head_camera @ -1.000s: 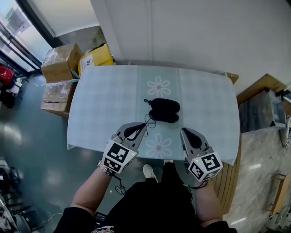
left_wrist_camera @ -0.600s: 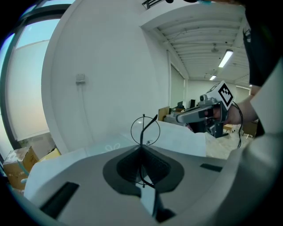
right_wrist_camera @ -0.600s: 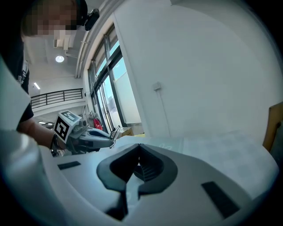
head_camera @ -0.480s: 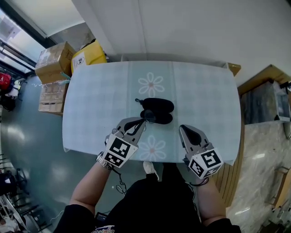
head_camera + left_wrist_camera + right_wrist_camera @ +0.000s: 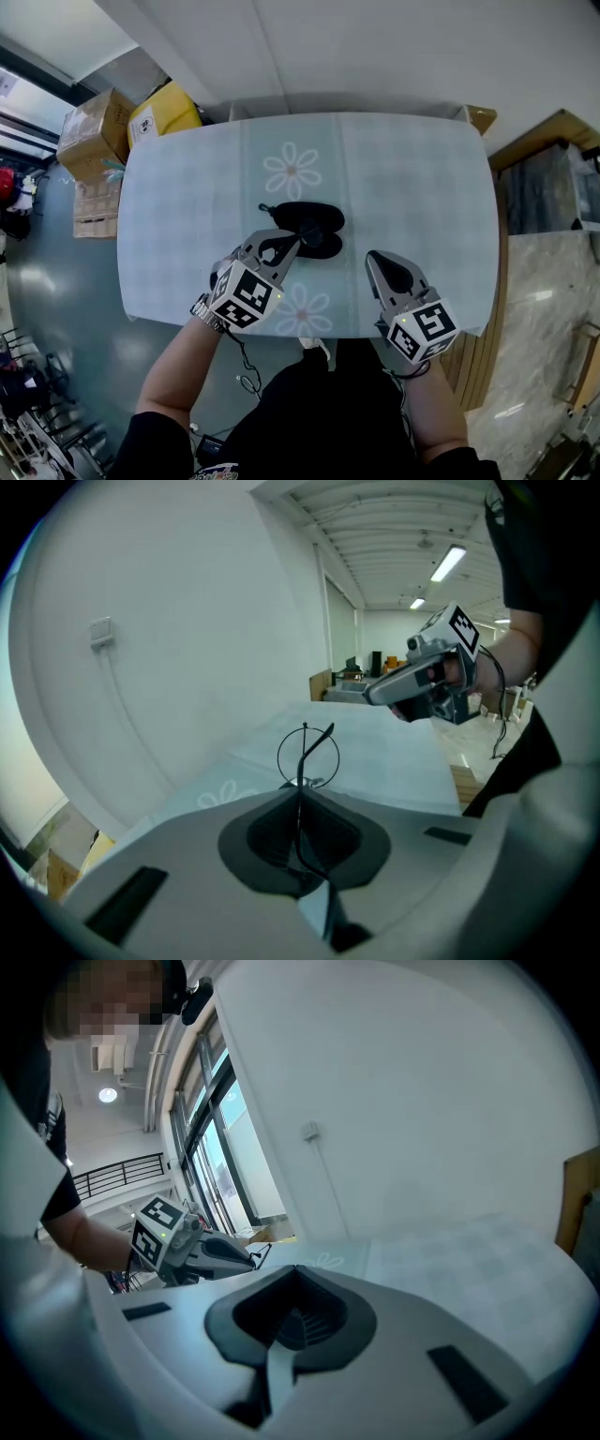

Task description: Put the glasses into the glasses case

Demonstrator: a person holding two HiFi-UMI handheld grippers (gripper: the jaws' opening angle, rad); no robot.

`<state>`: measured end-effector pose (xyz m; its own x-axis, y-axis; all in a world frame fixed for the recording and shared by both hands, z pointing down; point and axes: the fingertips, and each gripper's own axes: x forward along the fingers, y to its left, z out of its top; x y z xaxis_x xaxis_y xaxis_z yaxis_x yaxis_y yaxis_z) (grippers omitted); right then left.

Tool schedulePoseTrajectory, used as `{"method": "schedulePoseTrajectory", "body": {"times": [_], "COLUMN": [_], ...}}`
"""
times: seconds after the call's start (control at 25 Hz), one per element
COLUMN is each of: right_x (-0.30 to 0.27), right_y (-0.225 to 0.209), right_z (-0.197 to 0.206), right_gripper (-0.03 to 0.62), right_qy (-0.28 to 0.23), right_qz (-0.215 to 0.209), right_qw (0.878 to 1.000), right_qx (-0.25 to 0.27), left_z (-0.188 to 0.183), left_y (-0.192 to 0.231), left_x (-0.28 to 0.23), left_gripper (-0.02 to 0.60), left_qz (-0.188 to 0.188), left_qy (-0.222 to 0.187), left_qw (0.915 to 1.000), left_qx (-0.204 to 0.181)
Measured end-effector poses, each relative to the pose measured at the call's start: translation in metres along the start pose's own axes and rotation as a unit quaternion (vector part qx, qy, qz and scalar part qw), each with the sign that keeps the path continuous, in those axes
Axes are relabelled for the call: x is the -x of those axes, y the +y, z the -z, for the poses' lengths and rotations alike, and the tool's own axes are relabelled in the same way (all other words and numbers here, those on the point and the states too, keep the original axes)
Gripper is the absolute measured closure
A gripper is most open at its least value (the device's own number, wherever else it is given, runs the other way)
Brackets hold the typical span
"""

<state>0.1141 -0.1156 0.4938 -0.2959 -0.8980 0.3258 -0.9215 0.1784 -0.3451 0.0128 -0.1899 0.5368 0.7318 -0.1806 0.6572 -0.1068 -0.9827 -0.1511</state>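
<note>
- The table (image 5: pixel 403 187) carries the black glasses case (image 5: pixel 314 217), which looks open, just ahead of the left hand-held gripper (image 5: pixel 292 242).
- That hand-held gripper is clenched on the thin-wire glasses (image 5: pixel 307 755), rim upright, probably for lowering in.
- The right hand-held gripper (image 5: pixel 377 261), closed and empty, hovers beside it, free to steady the case.

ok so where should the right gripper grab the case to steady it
Probably the right end of the case, coming from the right: it lies open, the left gripper with the glasses crowds its near left, and the right gripper is free.
</note>
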Motion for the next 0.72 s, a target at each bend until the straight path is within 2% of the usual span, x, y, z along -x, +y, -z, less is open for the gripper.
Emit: {"method": "schedulePoseTrajectory", "body": {"times": [0.12, 0.28, 0.52, 0.72], "right_x": [-0.002, -0.004, -0.008, -0.009], "right_y": [-0.01, -0.021, -0.038, -0.048], "right_z": [0.003, 0.01, 0.02, 0.024], "right_gripper": [0.571, 0.571, 0.571, 0.571], "right_qy": [0.004, 0.01, 0.022, 0.024], "right_qz": [0.002, 0.004, 0.01, 0.015], "right_qw": [1.0, 1.0, 0.999, 0.999], "right_qx": [-0.007, -0.017, -0.033, -0.043], "left_z": [0.009, 0.025, 0.048, 0.059], "left_y": [-0.002, -0.006, -0.012, -0.017], "left_x": [-0.018, -0.042, -0.068, -0.081], "left_gripper": [0.554, 0.554, 0.554, 0.554], "left_qz": [0.023, 0.05, 0.083, 0.107], "left_qy": [0.033, 0.078, 0.139, 0.172], "left_qw": [0.9986, 0.9922, 0.9752, 0.9614], "left_qx": [-0.035, -0.084, -0.15, -0.186]}}
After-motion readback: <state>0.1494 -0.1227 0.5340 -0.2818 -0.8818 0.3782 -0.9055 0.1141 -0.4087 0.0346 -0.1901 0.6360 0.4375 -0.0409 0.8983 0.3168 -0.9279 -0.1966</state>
